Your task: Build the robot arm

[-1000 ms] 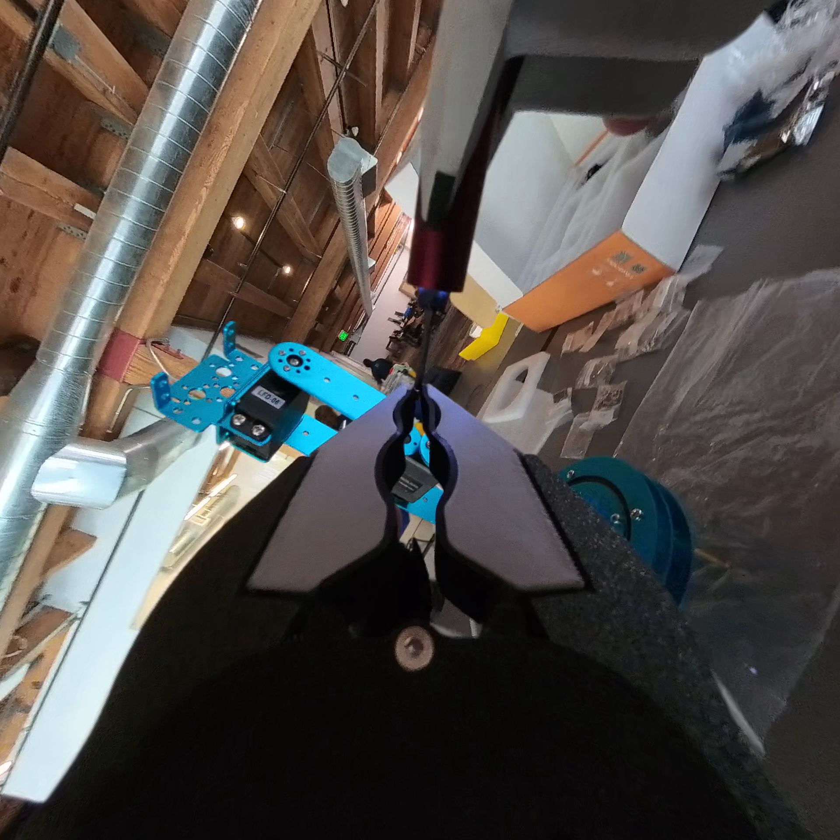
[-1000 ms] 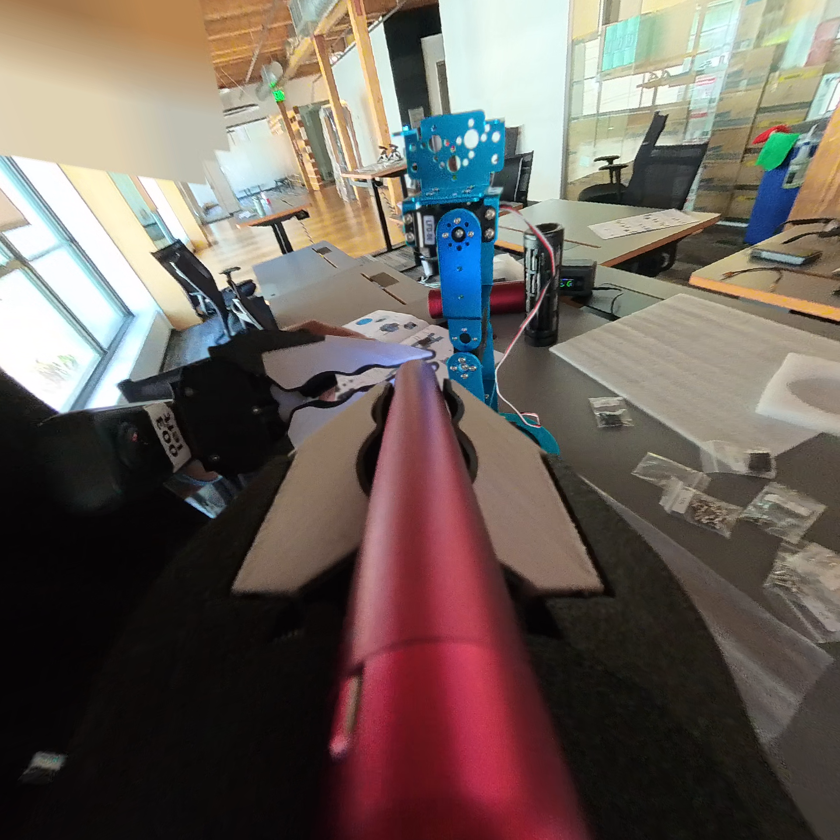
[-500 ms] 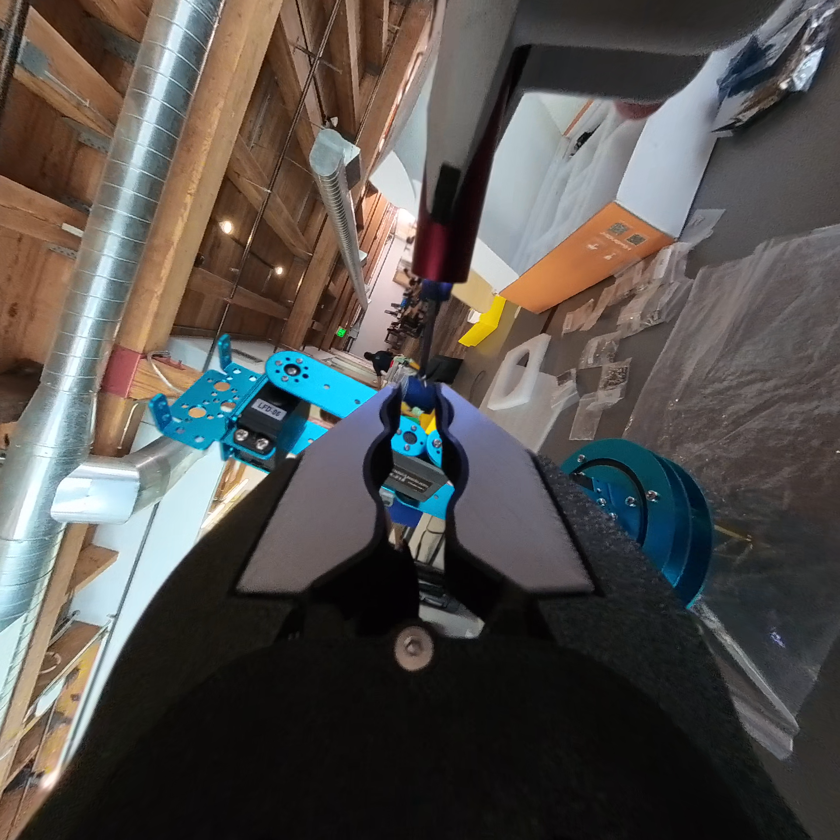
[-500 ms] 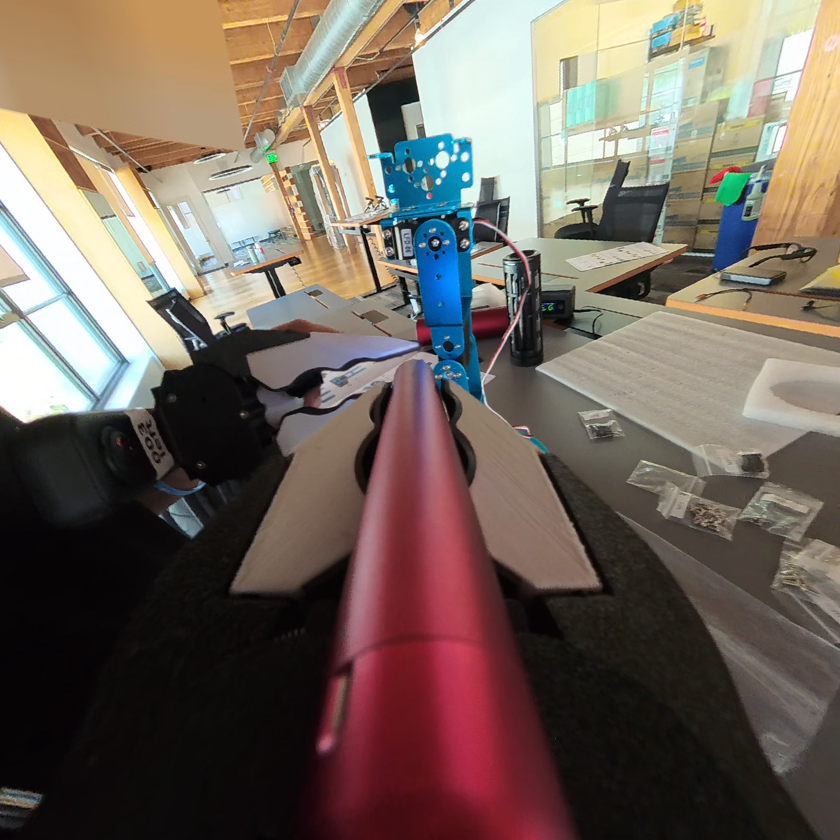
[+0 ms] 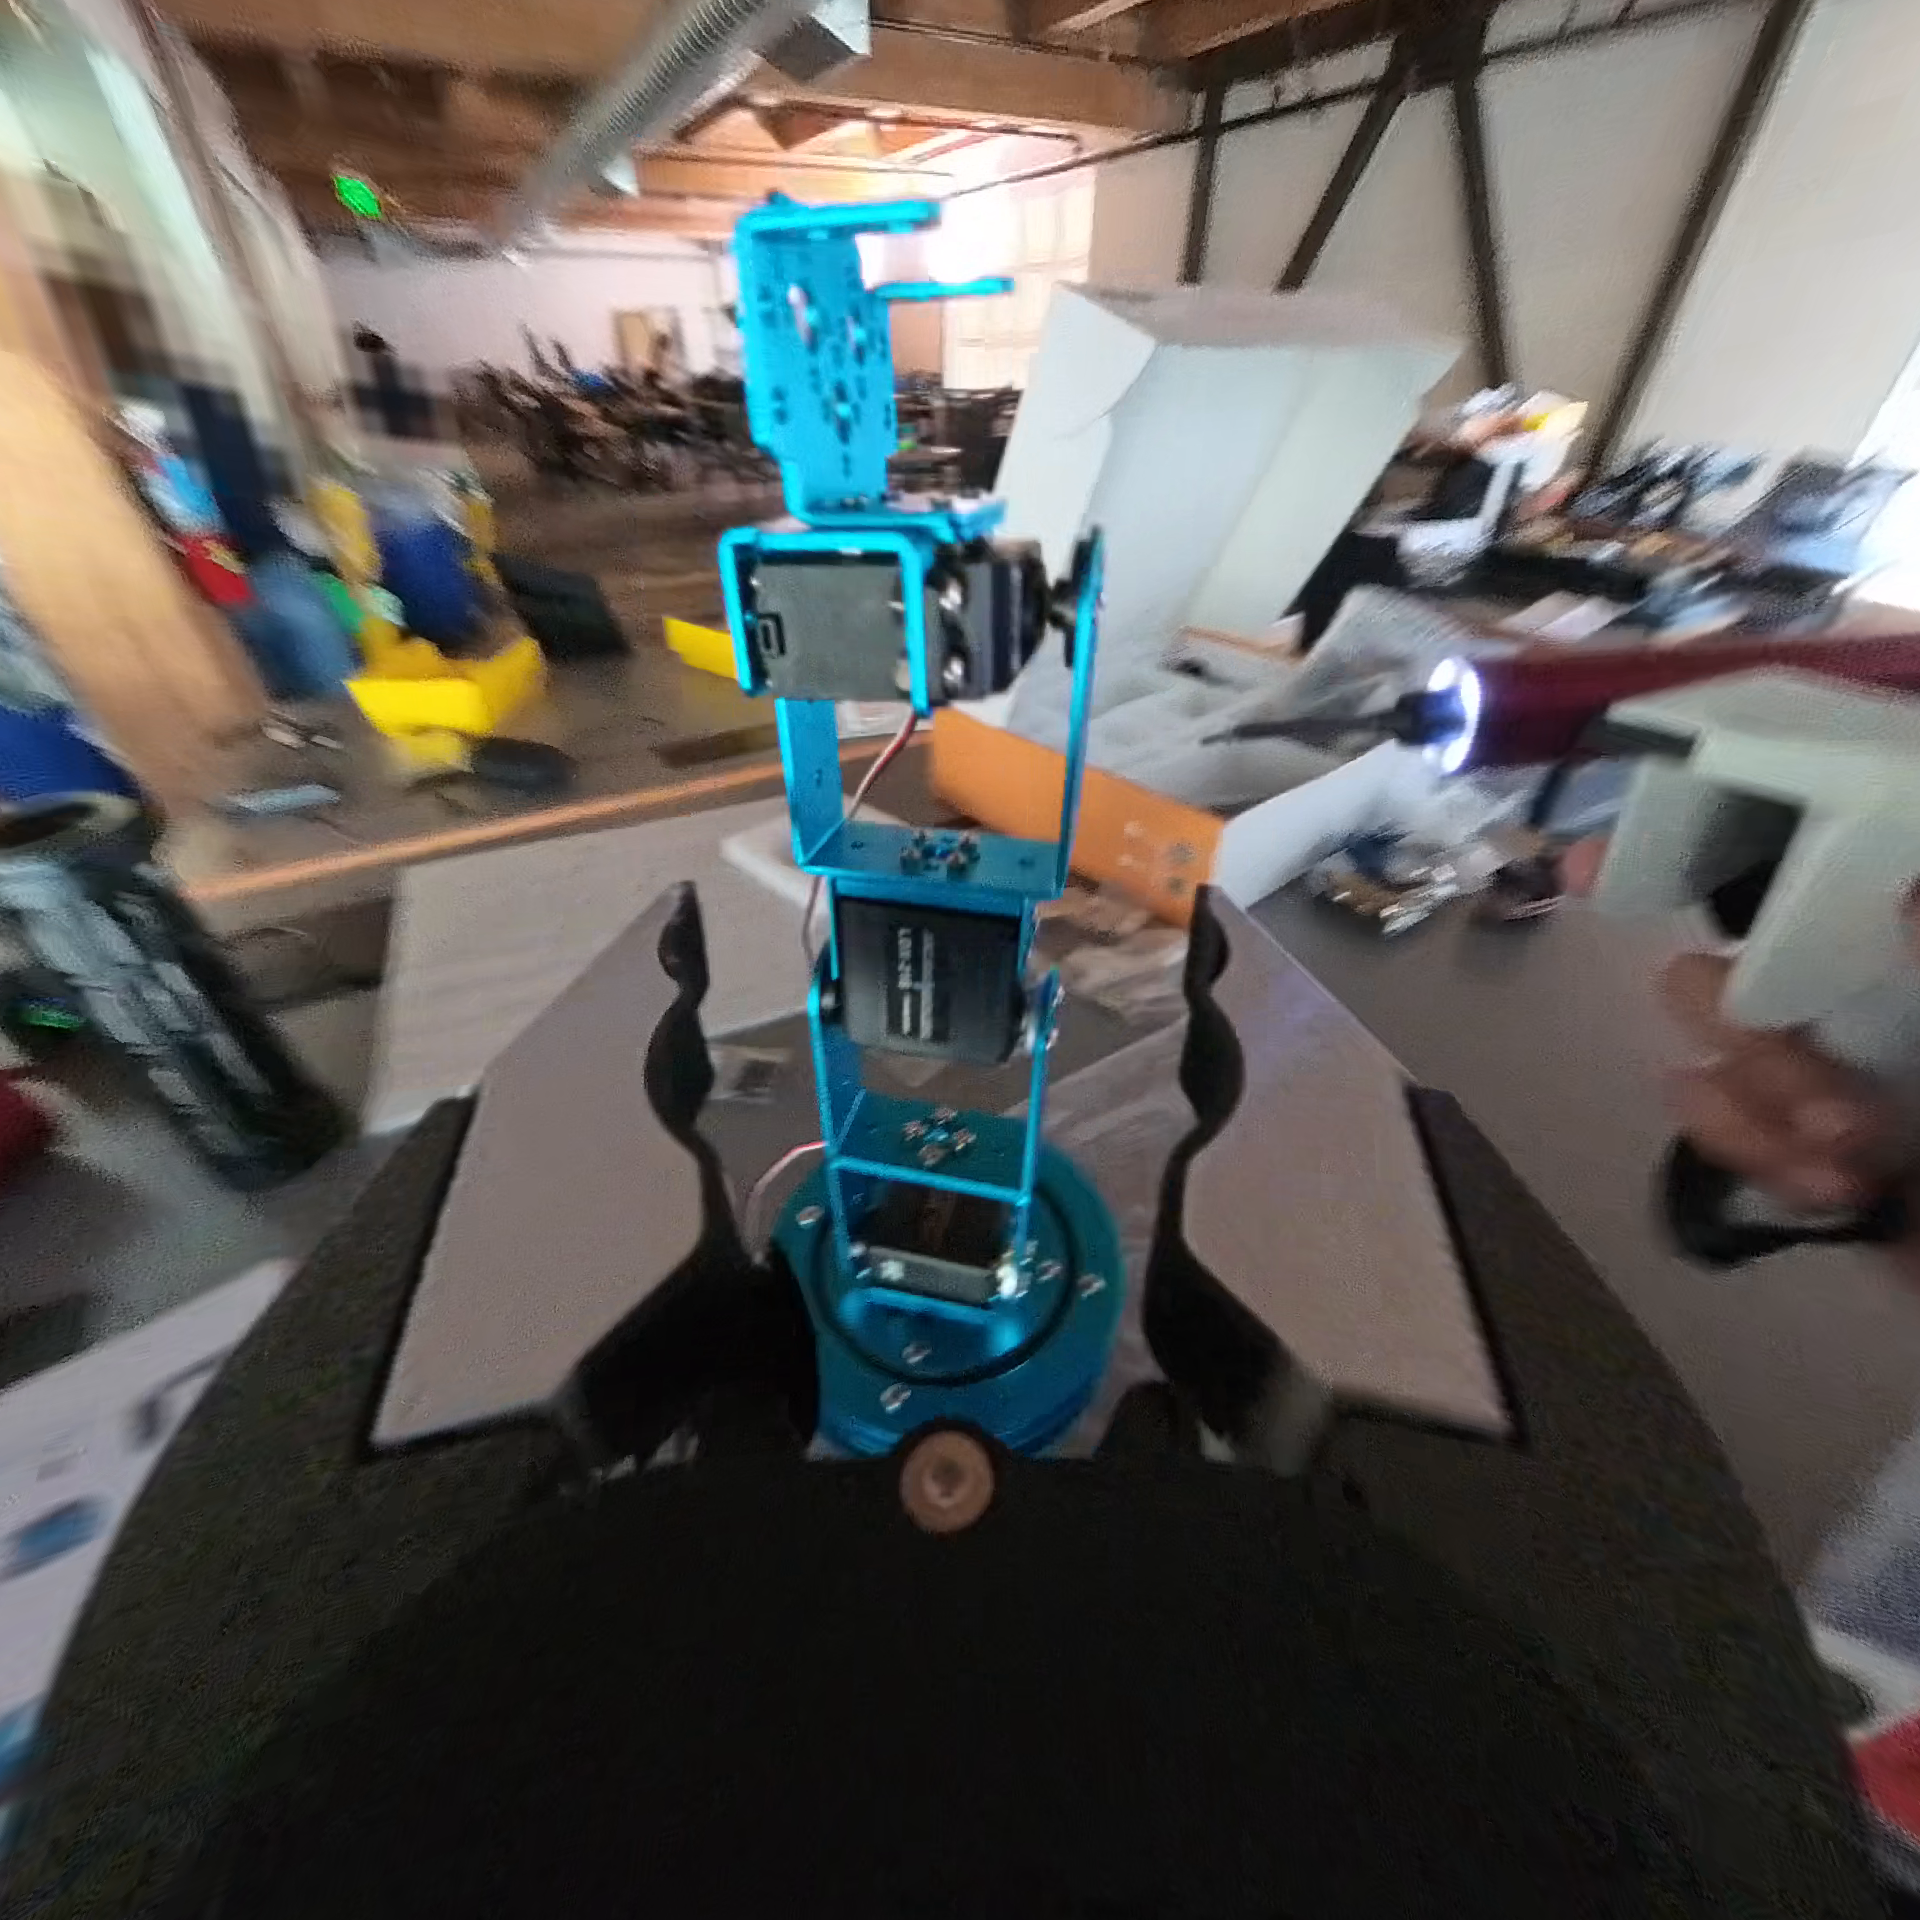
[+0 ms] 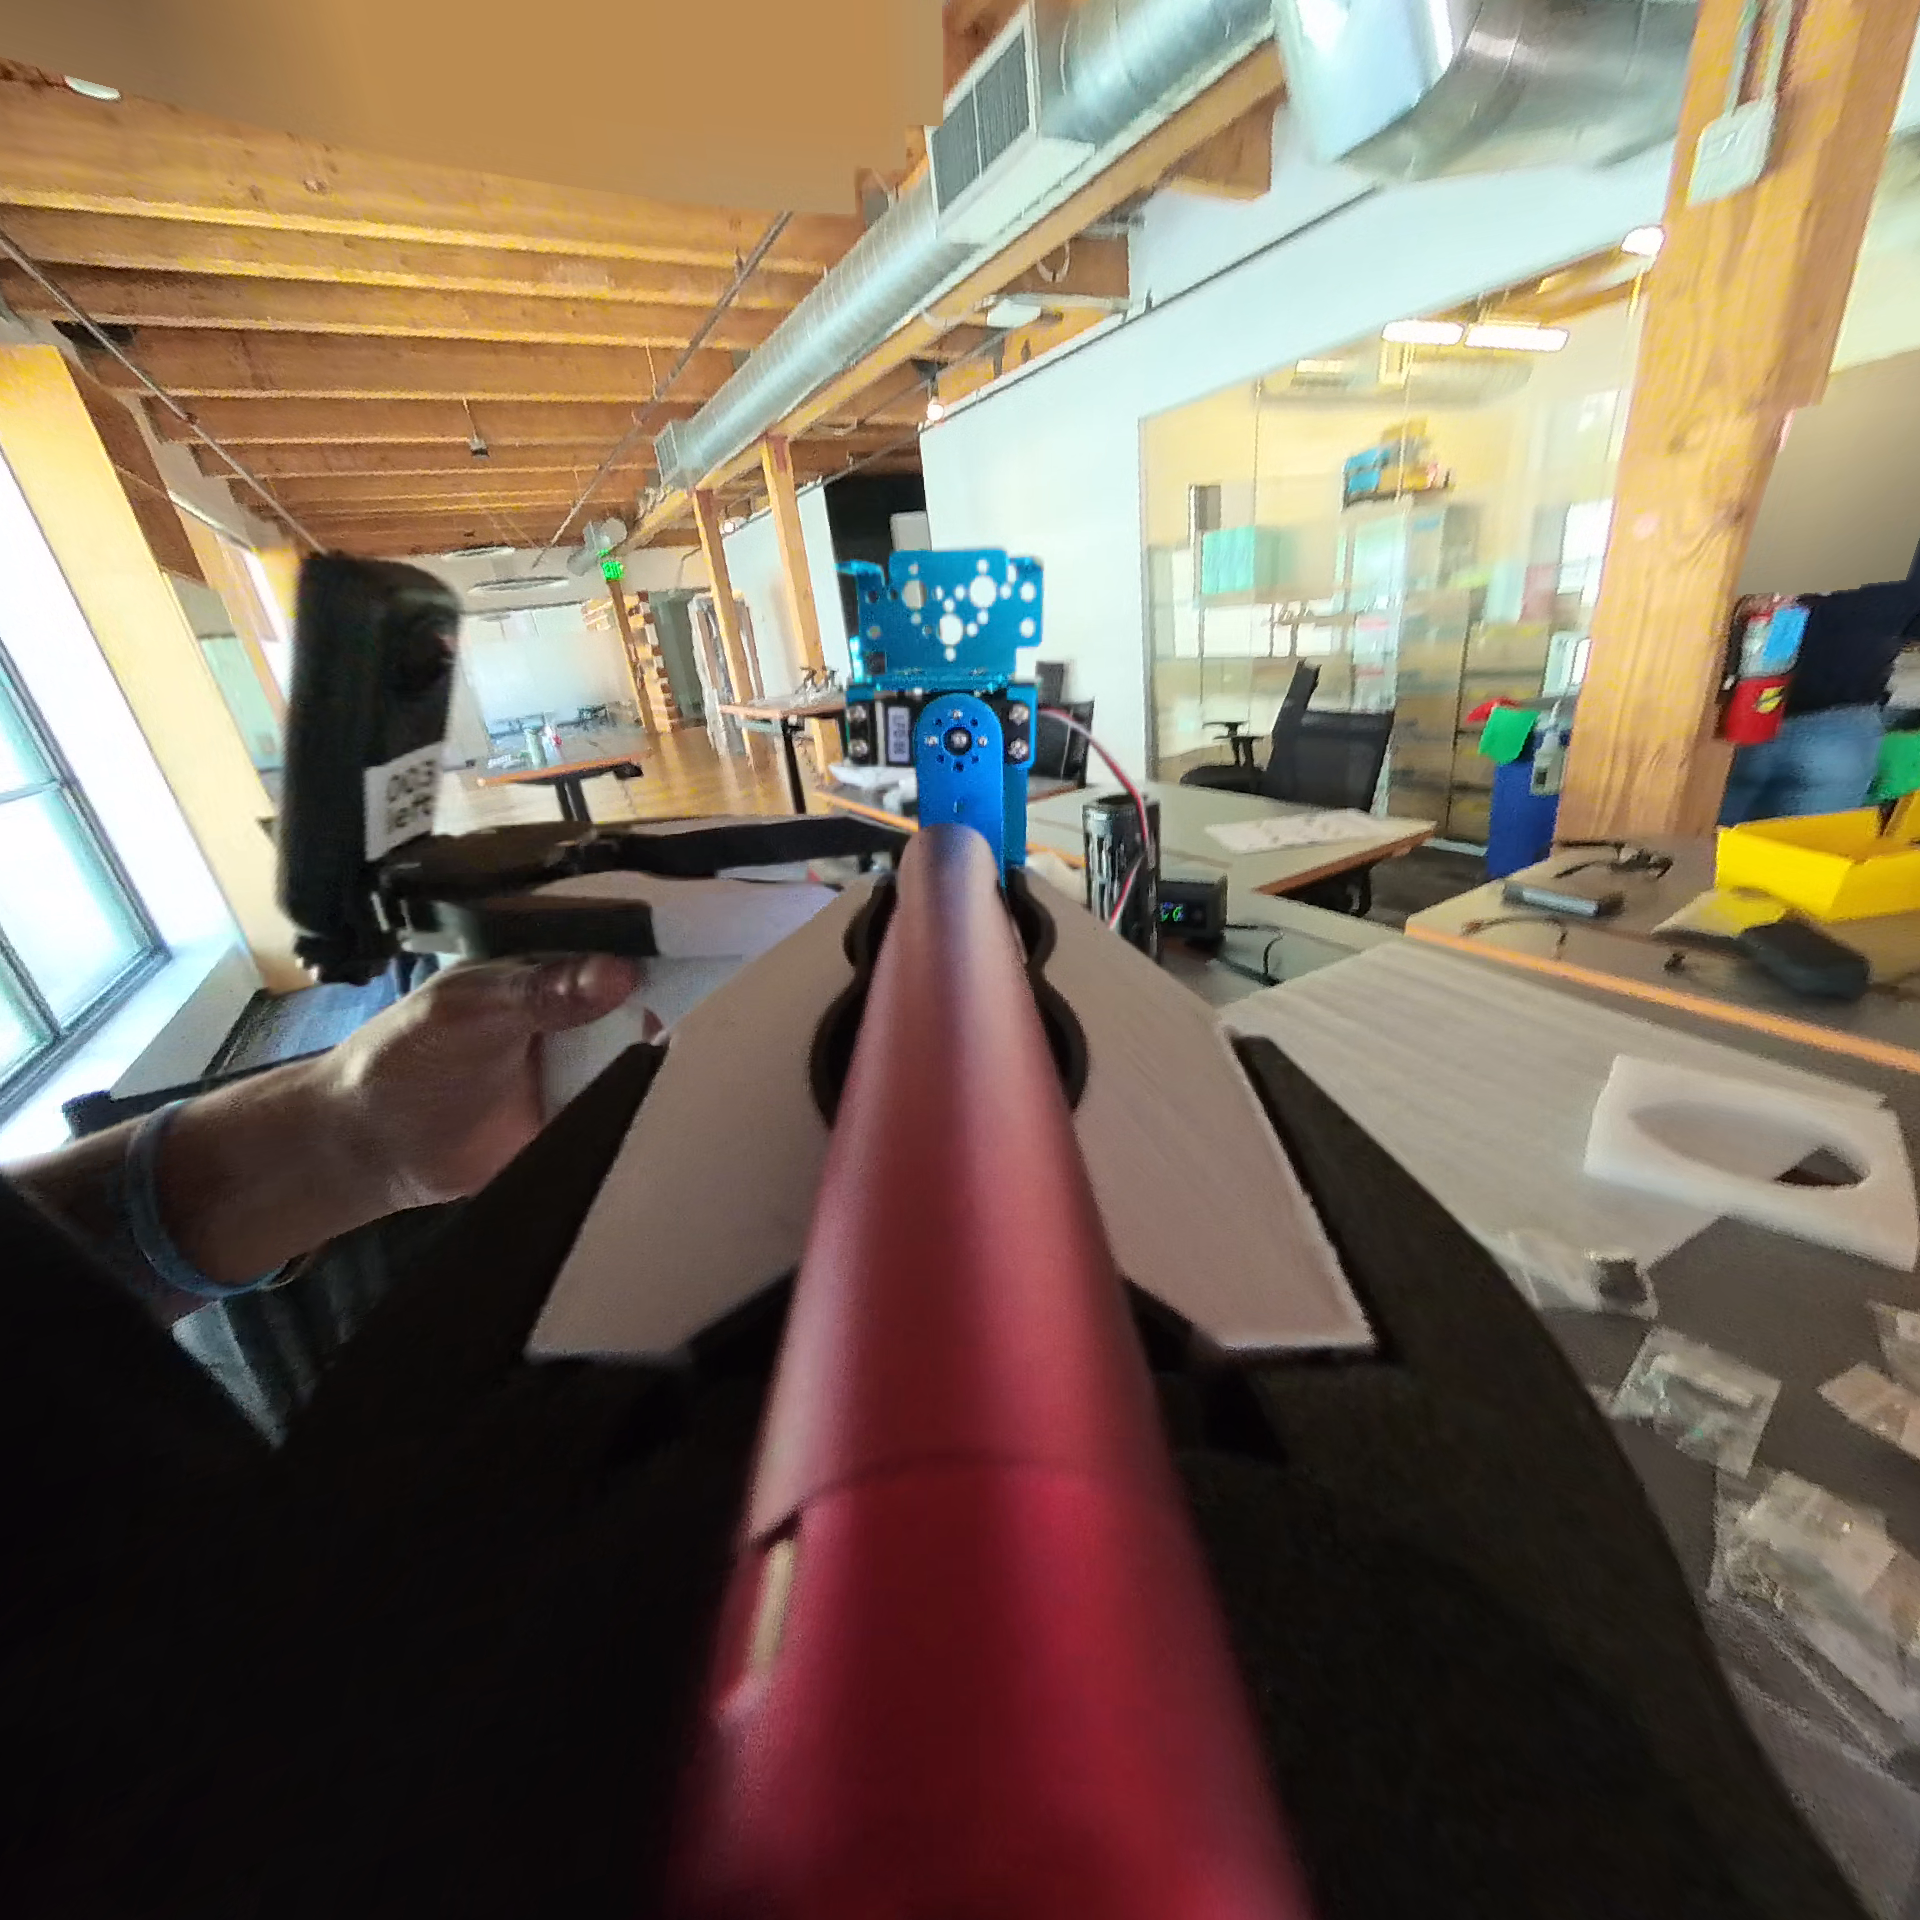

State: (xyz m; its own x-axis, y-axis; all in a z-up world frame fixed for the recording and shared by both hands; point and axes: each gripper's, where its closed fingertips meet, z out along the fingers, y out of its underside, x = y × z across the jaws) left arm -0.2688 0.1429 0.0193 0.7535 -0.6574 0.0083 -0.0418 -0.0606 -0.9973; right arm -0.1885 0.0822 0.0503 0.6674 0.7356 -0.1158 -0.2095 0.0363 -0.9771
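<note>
A blue metal robot arm kit [image 5: 914, 790] with black servos stands upright on a round blue base [image 5: 951, 1340] on the grey table. My left gripper [image 5: 940, 935] is open, its jaws either side of the arm's lower servo without touching it. My right gripper [image 6: 951, 883] is shut on a red electric screwdriver [image 6: 935, 1299] that points at the arm's upper joint [image 6: 956, 743]. In the left wrist view the screwdriver [image 5: 1621, 696] comes in from the right with its tip light on, apart from the arm. The left gripper [image 6: 582, 883] and a hand [image 6: 395, 1101] show left in the right wrist view.
An open white and orange box [image 5: 1174, 582] stands behind the arm. Small bags of screws [image 6: 1766, 1475], a white foam piece [image 6: 1756, 1143], a foam sheet [image 6: 1455, 1049] and a black cylinder [image 6: 1117, 873] lie on the table [image 5: 1558, 1039]. A yellow box [image 6: 1829, 862] sits far right.
My left gripper has opened and swung from a tilted, upward-looking pose to level, facing the upright blue arm. The right gripper with the screwdriver has risen toward the arm's upper joint.
</note>
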